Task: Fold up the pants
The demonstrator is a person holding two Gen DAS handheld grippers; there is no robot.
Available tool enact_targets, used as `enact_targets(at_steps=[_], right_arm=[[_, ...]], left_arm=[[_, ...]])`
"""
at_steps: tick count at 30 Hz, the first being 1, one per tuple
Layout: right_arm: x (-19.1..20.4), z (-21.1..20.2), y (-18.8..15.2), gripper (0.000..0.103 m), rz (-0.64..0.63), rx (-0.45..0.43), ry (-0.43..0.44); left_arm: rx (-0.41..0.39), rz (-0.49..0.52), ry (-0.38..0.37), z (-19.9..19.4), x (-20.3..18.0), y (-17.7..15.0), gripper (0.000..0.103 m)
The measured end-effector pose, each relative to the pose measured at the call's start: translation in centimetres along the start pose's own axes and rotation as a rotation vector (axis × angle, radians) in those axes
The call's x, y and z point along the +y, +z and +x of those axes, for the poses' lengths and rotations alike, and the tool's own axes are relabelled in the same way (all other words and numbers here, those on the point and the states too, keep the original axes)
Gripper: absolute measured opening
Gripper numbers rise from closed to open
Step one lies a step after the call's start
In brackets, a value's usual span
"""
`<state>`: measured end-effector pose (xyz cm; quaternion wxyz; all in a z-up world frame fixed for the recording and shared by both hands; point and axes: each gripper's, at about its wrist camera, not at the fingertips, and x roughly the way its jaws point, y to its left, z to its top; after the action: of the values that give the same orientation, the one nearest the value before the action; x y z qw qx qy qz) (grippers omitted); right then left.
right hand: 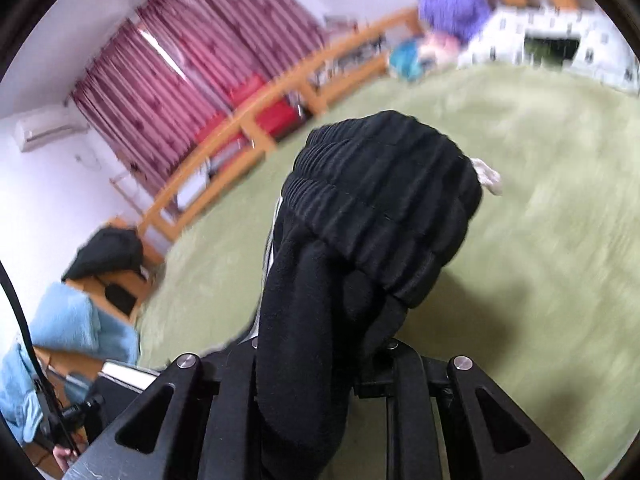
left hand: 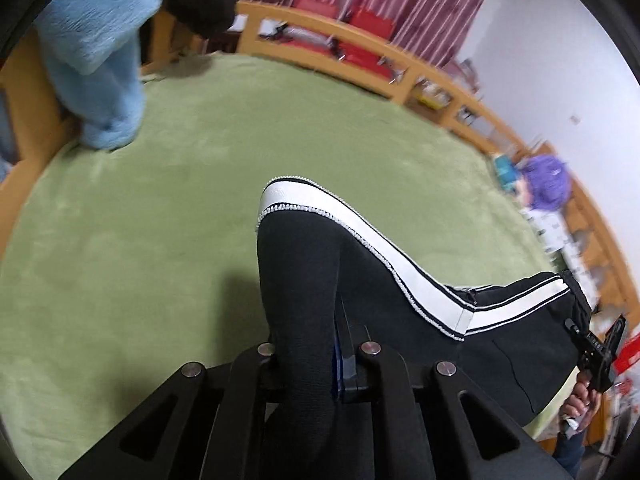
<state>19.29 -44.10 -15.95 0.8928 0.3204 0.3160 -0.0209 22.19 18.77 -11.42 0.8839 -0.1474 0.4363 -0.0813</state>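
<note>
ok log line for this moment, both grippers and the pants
left gripper: shut on pants leg | right gripper: shut on pants waistband end | pants: held over green blanket | fold: not yet laid

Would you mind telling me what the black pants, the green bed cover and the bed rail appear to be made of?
The pants look like soft matte knit, probably fleece-lined jersey: ribbed gathered waistband, smooth white side stripe with stitched edging. The green cover seems a short-pile plush or fleece, fuzzy and non-reflective. The rail looks like light varnished wood, judging by its warm orange tone; grain is too blurred to confirm.
</note>
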Motion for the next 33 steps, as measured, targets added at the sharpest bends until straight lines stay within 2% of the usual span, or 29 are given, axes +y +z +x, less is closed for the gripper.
enact_targets(at_steps=[2,3,4,6,7,8,10,12,14,17,19,20,22,23,25,29,31,33], right_arm=[[-1.0,2.7,-1.6,0.026,0.022,0.101,-0.022],[-1.9,3.7,-2.4,0.032,0.041,0.141,-0.067],[-2.9,4.0,-3.0,0.037,0.067,0.163,-0.093],[-4.9,3.9,-3.8,0.039,0.132,0.212,-0.076],[-5.5,3.3,-4.1,0.040,0.149,0.223,-0.064],[-5.9,2.3,-4.3,0.041,0.149,0.218,-0.072],[-5.4,0.3,-4.6,0.043,0.096,0.200,-0.121],[-3.6,-2.0,-4.7,0.043,0.007,0.173,-0.173],[-1.3,-3.8,-5.2,0.043,-0.081,0.135,-0.188],[4.1,-4.6,-6.9,0.046,-0.233,0.129,-0.135],[7.6,-4.1,-8.6,0.046,-0.289,0.152,-0.053],[8.8,-3.6,-9.3,0.046,-0.301,0.167,-0.026],[12.3,-1.9,-11.5,0.046,-0.334,0.228,0.061],[13.8,-1.1,-12.8,0.046,-0.353,0.261,0.098],[16.5,0.3,-15.1,0.046,-0.401,0.308,0.163],[20.5,2.3,-18.7,0.046,-0.448,0.390,0.271],[21.6,3.6,-20.2,0.051,-0.467,0.432,0.291],[21.9,4.8,-21.7,0.051,-0.486,0.451,0.272]], left_arm=[[0.091,-0.014,0.052,2.7,1.6,-1.2,0.017],[0.116,-0.018,0.078,3.6,1.9,-1.7,0.020],[0.148,-0.020,0.130,4.8,2.6,-2.4,0.027],[0.177,-0.016,0.157,5.8,3.3,-3.7,0.033],[0.178,-0.022,0.148,5.4,4.0,-4.0,0.038],[0.177,-0.024,0.147,5.1,4.0,-4.3,0.048],[0.155,0.005,0.215,3.7,3.7,-4.9,0.061],[0.111,0.046,0.264,1.8,3.4,-5.7,0.062],[0.073,0.045,0.230,-0.2,2.9,-6.4,0.064],[0.040,0.058,0.128,-1.9,1.5,-7.8,0.070],[0.045,0.083,0.143,-1.5,0.6,-9.4,0.071],[0.071,0.082,0.161,-0.7,0.6,-10.6,0.071],[0.173,0.075,0.162,1.6,0.8,-12.8,0.072],[0.192,0.089,0.179,2.5,0.6,-14.0,0.073],[0.138,0.117,0.193,1.7,0.0,-15.2,0.073],[0.140,0.057,0.130,-0.6,0.7,-15.2,0.073],[0.133,0.020,0.114,-1.5,1.4,-15.2,0.073],[0.124,0.009,0.115,-2.0,1.8,-15.5,0.073]])
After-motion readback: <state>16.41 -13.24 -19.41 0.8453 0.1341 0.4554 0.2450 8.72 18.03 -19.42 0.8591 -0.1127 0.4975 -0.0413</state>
